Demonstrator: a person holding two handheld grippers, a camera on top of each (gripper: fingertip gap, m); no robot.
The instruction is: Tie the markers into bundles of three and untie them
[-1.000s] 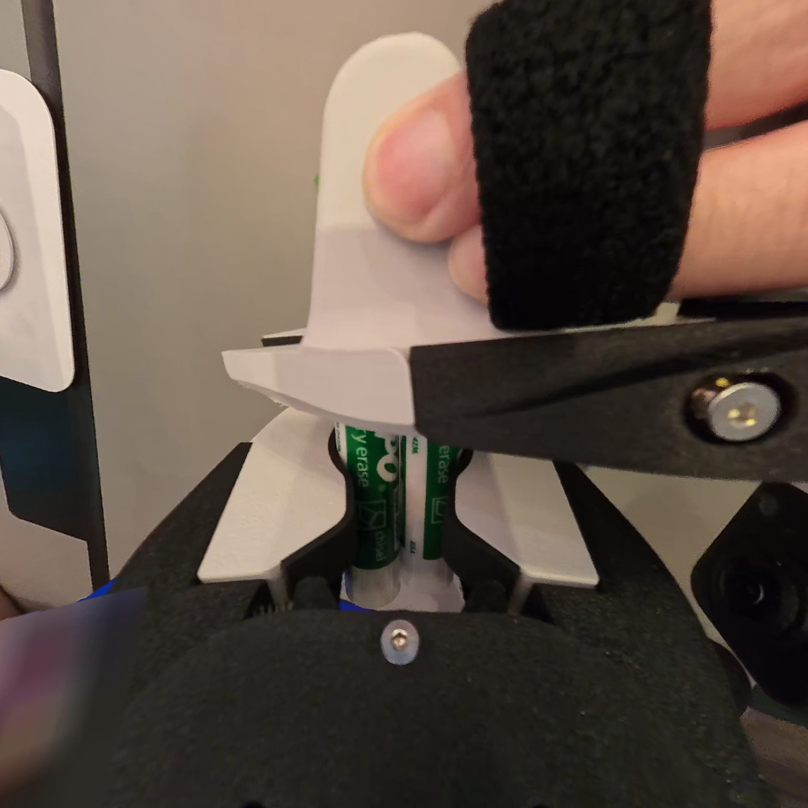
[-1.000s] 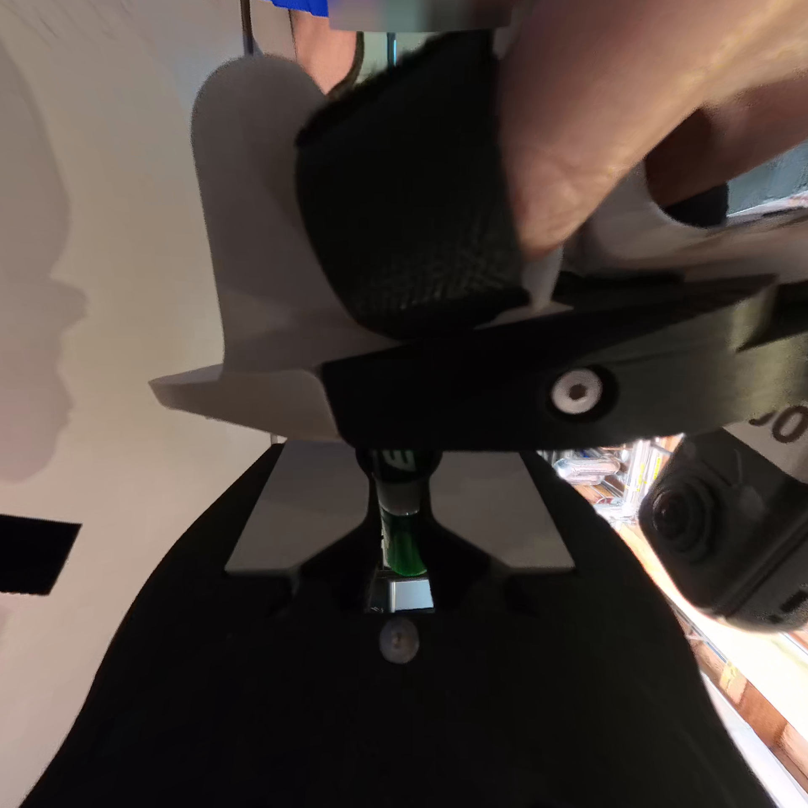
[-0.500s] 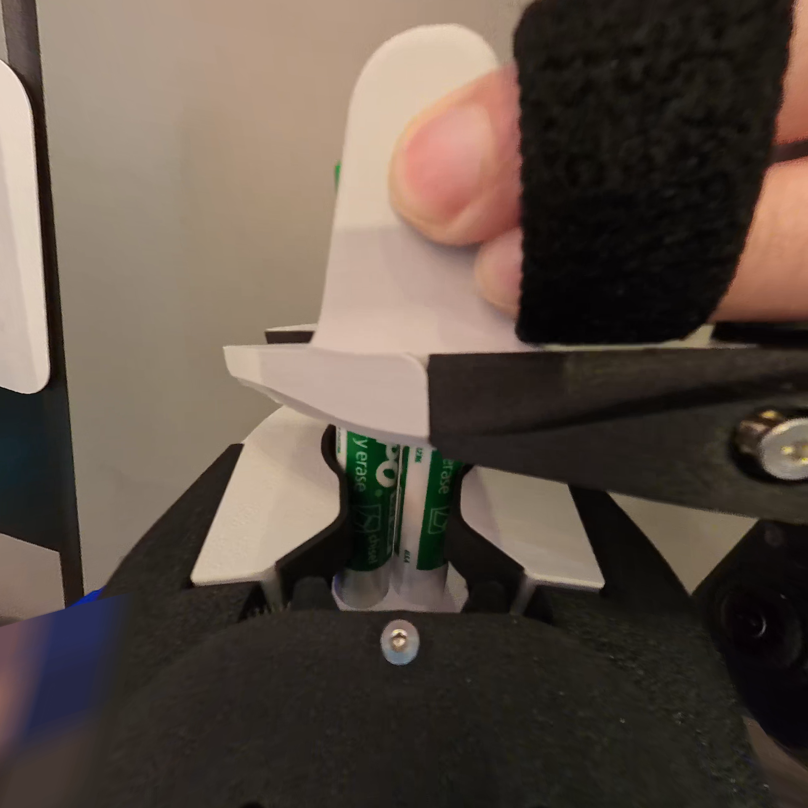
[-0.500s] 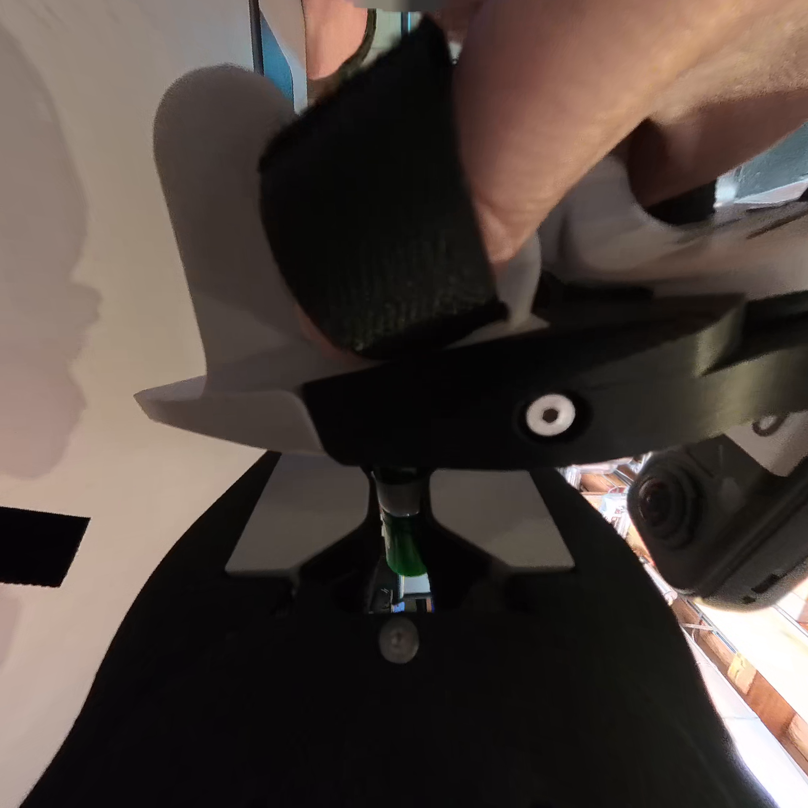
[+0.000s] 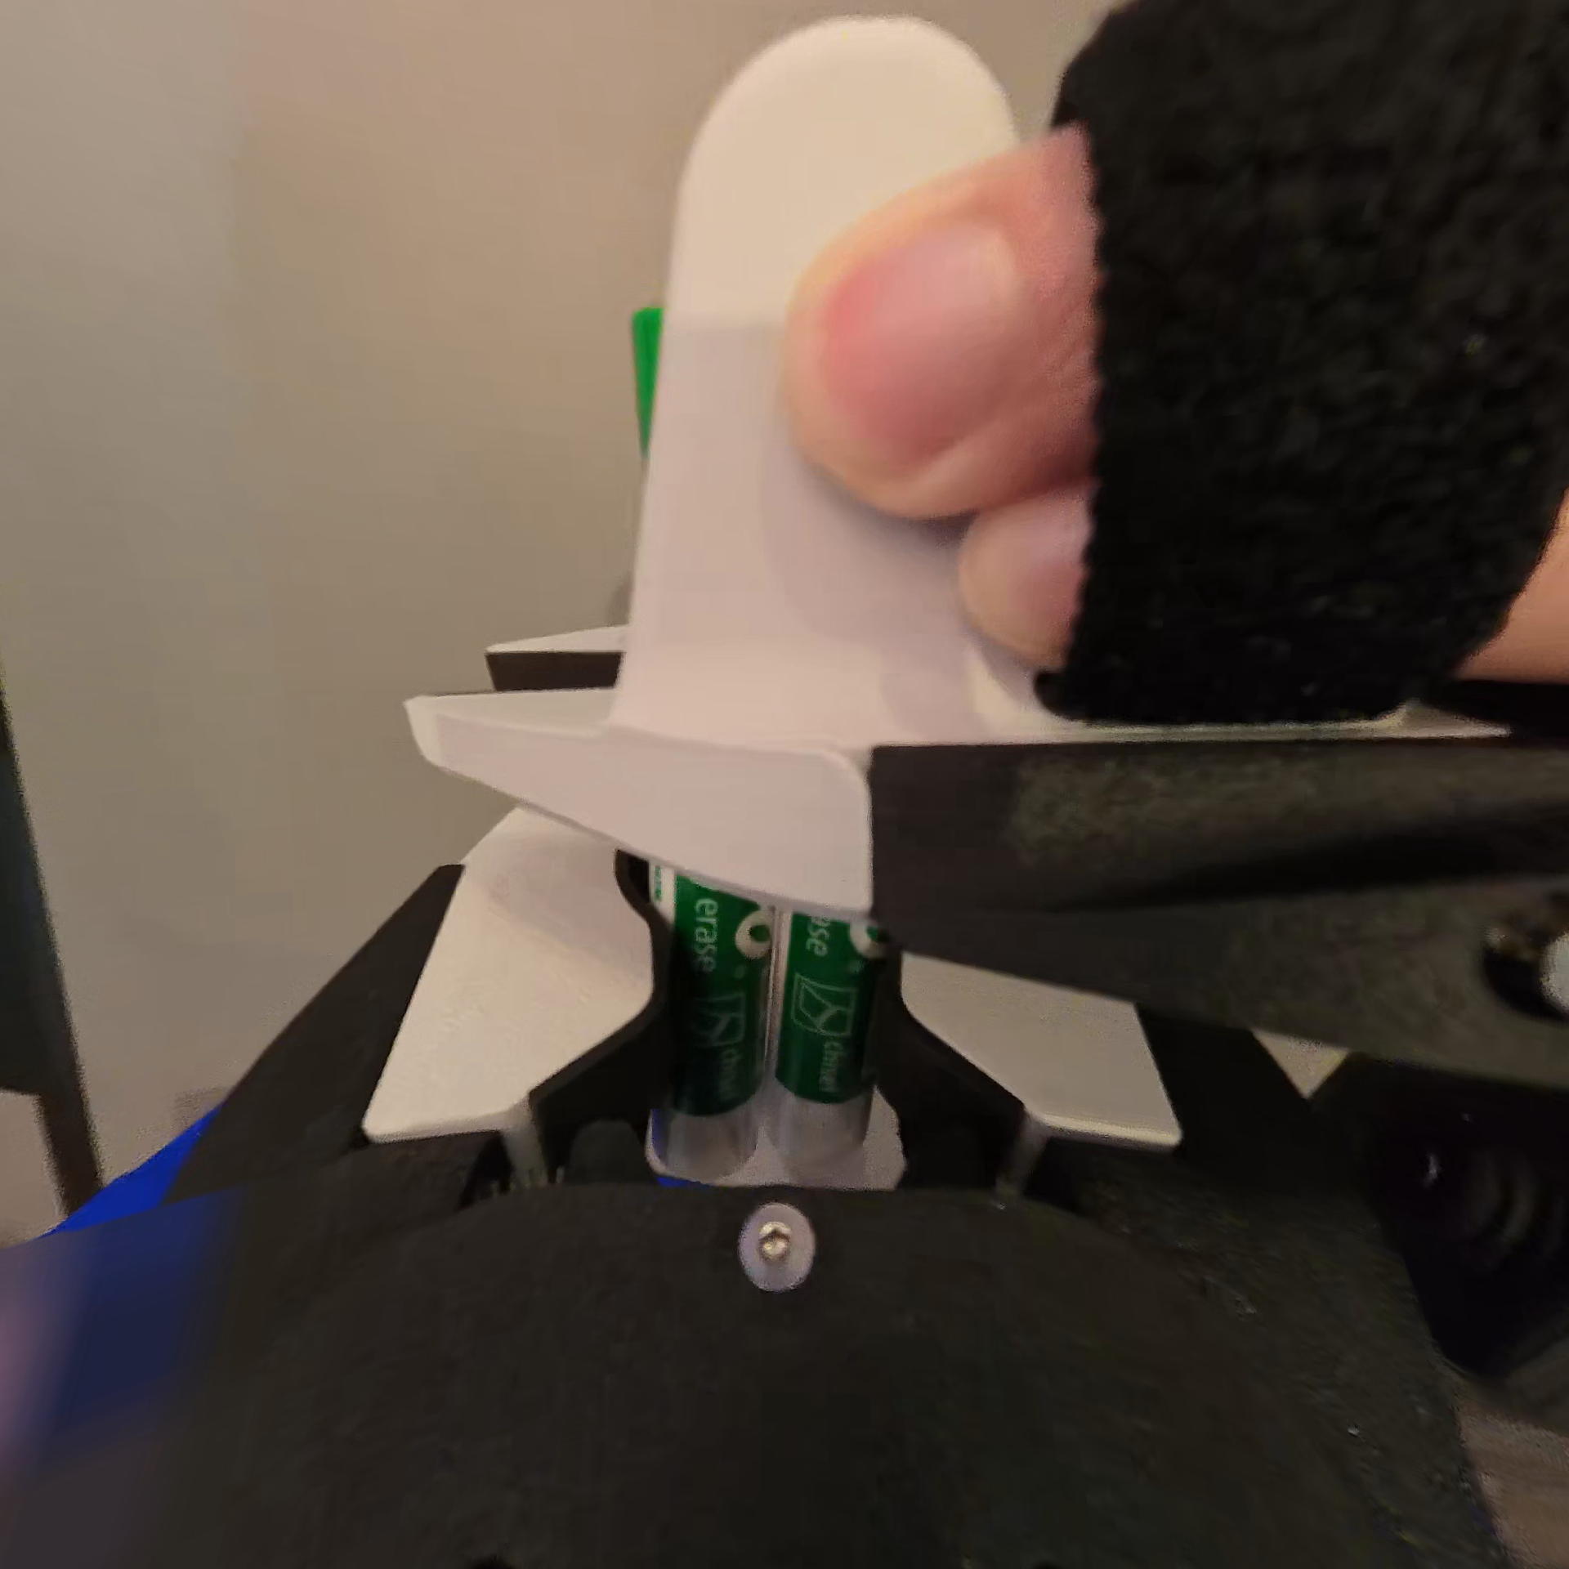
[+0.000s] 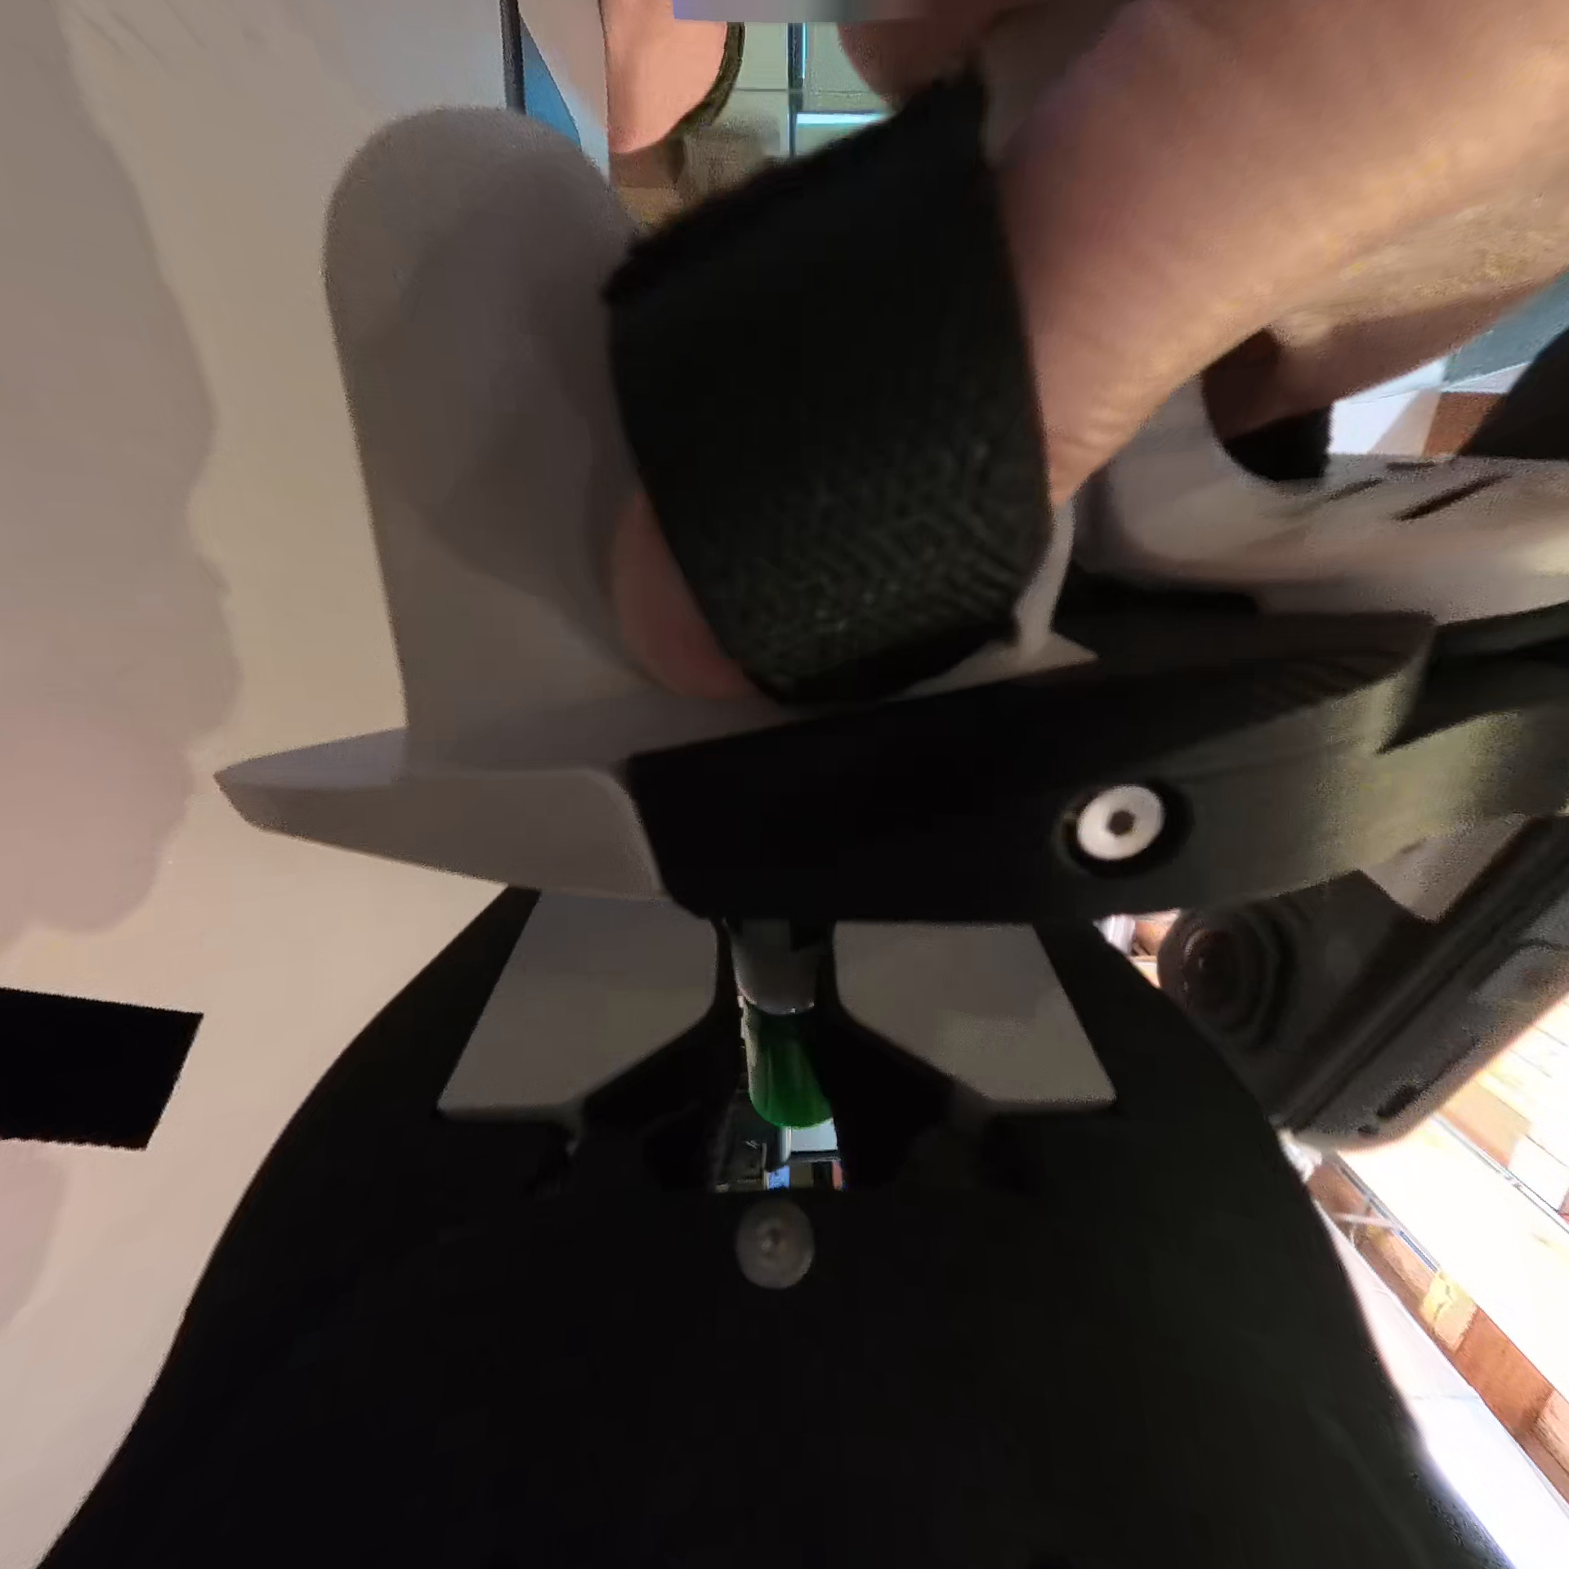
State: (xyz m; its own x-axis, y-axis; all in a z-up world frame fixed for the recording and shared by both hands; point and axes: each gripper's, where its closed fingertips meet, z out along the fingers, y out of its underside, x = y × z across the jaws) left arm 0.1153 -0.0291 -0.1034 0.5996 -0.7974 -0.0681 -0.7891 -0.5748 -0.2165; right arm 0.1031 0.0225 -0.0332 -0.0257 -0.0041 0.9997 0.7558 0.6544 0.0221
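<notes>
Closest in the left wrist view, the left gripper (image 5: 768,1010) is closed down on two green markers (image 5: 768,1019), barrels side by side and touching, running straight away from the camera. Their near ends sit just above the gripper's black body, right at the root of the jaws, and the black inner edges of the jaws press both outer sides. Just beyond, the right gripper (image 5: 934,815) cuts across from the right, its white finger (image 5: 815,424) standing upright over the markers and covering their far part. A sliver of green cap (image 5: 647,382) peeks out at the left edge of that white finger. A thumb (image 5: 934,365) presses on the finger, wrapped by a black strap (image 5: 1324,357). Behind all that, a plain grey wall (image 5: 297,424).

Over to the right wrist view: the right gripper (image 6: 777,1036) is pinched narrow on a single green marker (image 6: 781,1070), its green cap end nearest, held deep between the jaws. Straight past it, the left gripper (image 6: 849,815) crosses from the right and hides the rest of the marker. A black strap (image 6: 832,424) binds a hand (image 6: 1231,221) to that gripper's white finger (image 6: 475,407). Farthest back, a pale wall (image 6: 127,340) at left and a bright window (image 6: 1443,1273) at lower right.
</notes>
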